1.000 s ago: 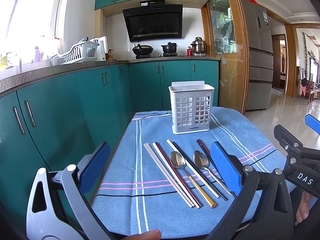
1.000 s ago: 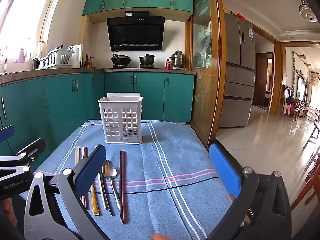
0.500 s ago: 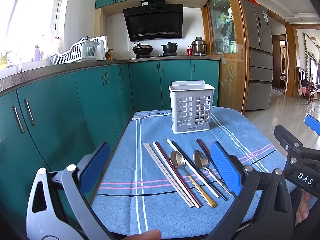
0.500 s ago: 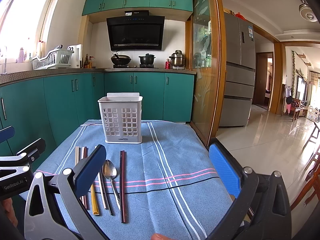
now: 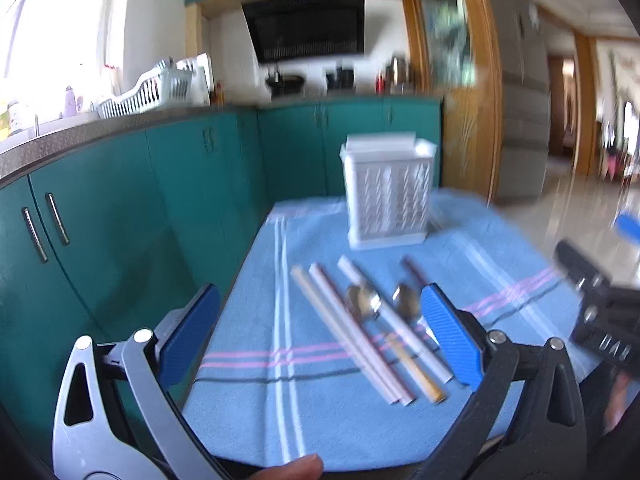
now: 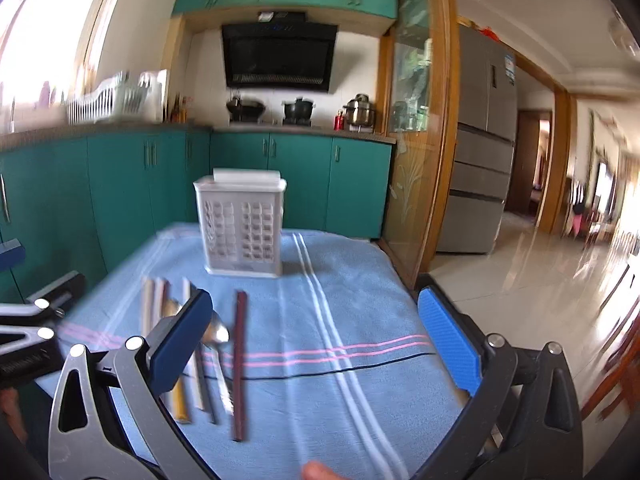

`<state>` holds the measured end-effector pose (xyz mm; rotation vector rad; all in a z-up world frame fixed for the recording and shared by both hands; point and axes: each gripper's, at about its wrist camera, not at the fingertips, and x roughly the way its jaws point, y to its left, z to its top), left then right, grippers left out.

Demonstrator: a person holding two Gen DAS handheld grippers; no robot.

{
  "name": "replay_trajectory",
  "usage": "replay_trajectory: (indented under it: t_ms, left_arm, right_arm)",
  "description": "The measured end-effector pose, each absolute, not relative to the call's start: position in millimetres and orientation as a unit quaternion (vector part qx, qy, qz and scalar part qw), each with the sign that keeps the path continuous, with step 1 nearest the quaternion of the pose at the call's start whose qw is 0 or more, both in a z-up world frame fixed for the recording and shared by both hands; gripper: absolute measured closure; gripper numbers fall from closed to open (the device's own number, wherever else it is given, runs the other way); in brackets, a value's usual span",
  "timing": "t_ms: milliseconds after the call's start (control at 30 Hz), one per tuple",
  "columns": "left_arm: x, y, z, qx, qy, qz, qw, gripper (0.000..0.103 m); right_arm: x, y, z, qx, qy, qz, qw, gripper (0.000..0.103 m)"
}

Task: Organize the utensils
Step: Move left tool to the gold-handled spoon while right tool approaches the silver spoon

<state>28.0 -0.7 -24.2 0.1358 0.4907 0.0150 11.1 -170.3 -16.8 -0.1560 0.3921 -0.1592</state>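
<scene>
Both hand-held grippers hung wide open and empty above a blue striped cloth [image 6: 360,304]: the left gripper [image 5: 320,336] at lower centre of its blurred view, the right gripper [image 6: 316,336] likewise. Chopsticks [image 5: 348,332] and two spoons [image 5: 362,302] lay side by side at mid-frame, one dark chopstick [image 6: 239,364] rightmost. A white slotted utensil holder [image 6: 242,228] stood upright beyond them, at centre frame.
</scene>
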Motion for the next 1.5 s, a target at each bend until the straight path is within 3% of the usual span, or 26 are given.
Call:
replay_trajectory:
  t_ms: [133, 167, 233, 333, 400, 467, 567, 733, 1167, 1433, 1500]
  left_arm:
    - [69, 13, -39, 0.066, 0.319, -0.001, 0.945, 0.004]
    - [83, 19, -39, 0.061, 0.33, 0.006, 0.942, 0.004]
    - [103, 28, -37, 0.063, 0.341, 0.026, 0.938, 0.008]
    - [139, 41, -41, 0.067, 0.36, 0.032, 0.93, 0.02]
    - [168, 50, -53, 0.066, 0.389, 0.037, 0.918, 0.032]
    - [186, 54, -64, 0.069, 0.415, 0.04, 0.906, 0.035]
    - [193, 57, -73, 0.077, 0.427, 0.043, 0.9, 0.035]
    - [195, 61, -78, 0.068, 0.432, 0.042, 0.898, 0.033]
    - [205, 78, -82, 0.056, 0.435, 0.048, 0.898, 0.025]
    - [196, 71, -79, 0.051, 0.43, 0.036, 0.901, 0.024]
    - [195, 66, -80, 0.059, 0.43, 0.029, 0.9, 0.024]
  right_arm:
    - [62, -194, -30, -0.041, 0.288, -0.039, 0.956, 0.003]
    - [75, -197, -34, -0.032, 0.309, -0.032, 0.95, 0.007]
    - [108, -199, -42, -0.024, 0.346, -0.02, 0.938, 0.027]
    - [144, -193, -50, -0.016, 0.375, -0.009, 0.927, 0.044]
    - [165, -188, -58, -0.009, 0.4, 0.009, 0.917, 0.044]
    - [181, -181, -67, -0.012, 0.421, 0.021, 0.907, 0.044]
    - [207, -169, -79, -0.021, 0.447, 0.039, 0.894, 0.044]
    - [242, -147, -93, -0.052, 0.474, 0.044, 0.878, 0.052]
    - [250, -145, -109, -0.078, 0.507, 0.034, 0.858, 0.053]
    - [224, -135, -72, -0.058, 0.478, 0.095, 0.871, 0.053]
    - [213, -124, -67, -0.065, 0.476, 0.133, 0.867, 0.057]
